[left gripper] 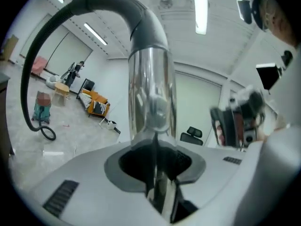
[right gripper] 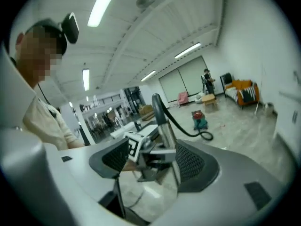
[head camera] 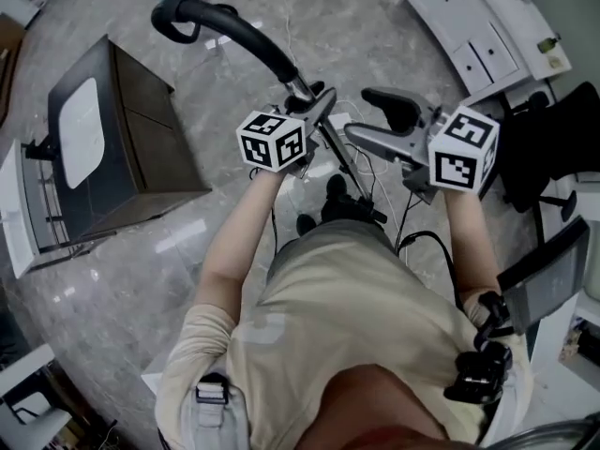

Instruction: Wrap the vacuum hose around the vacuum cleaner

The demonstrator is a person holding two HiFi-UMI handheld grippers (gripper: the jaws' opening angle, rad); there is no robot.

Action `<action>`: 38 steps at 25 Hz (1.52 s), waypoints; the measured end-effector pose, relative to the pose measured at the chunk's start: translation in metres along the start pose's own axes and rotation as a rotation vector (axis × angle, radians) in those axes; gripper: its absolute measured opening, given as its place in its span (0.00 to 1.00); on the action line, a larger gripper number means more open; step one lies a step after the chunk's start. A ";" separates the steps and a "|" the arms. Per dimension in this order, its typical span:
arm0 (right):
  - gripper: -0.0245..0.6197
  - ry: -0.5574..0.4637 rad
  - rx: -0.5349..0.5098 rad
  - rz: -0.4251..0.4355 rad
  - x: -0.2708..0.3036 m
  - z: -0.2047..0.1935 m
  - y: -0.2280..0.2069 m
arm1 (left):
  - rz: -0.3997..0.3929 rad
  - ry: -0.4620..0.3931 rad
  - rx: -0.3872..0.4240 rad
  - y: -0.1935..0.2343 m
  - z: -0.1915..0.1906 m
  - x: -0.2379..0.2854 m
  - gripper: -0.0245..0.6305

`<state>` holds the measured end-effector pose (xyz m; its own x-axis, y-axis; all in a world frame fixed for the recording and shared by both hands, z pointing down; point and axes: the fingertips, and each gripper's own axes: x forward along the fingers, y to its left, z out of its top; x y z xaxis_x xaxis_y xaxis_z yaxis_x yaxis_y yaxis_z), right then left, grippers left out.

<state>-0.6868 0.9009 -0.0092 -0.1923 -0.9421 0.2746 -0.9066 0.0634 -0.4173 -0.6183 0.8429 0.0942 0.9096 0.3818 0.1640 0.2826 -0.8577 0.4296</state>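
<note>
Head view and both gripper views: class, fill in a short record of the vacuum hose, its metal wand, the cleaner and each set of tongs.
hose: black, arcing from the wand's top down to the floor
wand: chrome tube, tilted
left tongs: shut on the wand
right tongs: open, close beside the wand, holding nothing
vacuum cleaner: teal and red, on the floor across the room; hose not yet wrapped round it

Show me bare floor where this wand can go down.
Free: floor between the dark cabinet and the hose; also between hose and white cabinet. Crowded: the cables right before you.
</note>
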 end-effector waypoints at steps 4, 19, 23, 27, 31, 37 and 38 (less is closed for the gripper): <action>0.52 -0.075 0.508 0.207 -0.019 -0.086 -0.008 | -0.010 -0.016 -0.056 0.015 0.014 0.017 0.22; 0.53 -0.781 1.552 0.178 -0.003 -0.190 -0.222 | 0.156 -0.067 -0.045 0.041 0.079 0.128 0.22; 0.65 -0.783 1.576 0.146 0.003 -0.192 -0.249 | 0.196 -0.161 -0.130 0.048 0.100 0.111 0.22; 0.73 -0.851 1.643 0.135 0.004 -0.190 -0.277 | 0.175 -0.228 -0.239 0.047 0.112 0.097 0.22; 0.73 -0.950 1.627 0.028 -0.004 -0.191 -0.308 | 0.125 -0.256 -0.347 0.051 0.109 0.081 0.22; 0.58 -0.995 1.531 -0.048 0.003 -0.189 -0.342 | -0.005 -0.213 -0.367 0.081 0.099 0.071 0.24; 0.51 -0.981 1.515 -0.067 0.008 -0.187 -0.351 | -0.025 -0.200 -0.359 0.087 0.098 0.072 0.24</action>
<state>-0.4402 0.9332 0.3015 0.6037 -0.7972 -0.0007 0.2986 0.2269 -0.9270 -0.4985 0.7617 0.0566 0.9551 0.2960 -0.0112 0.2131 -0.6605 0.7199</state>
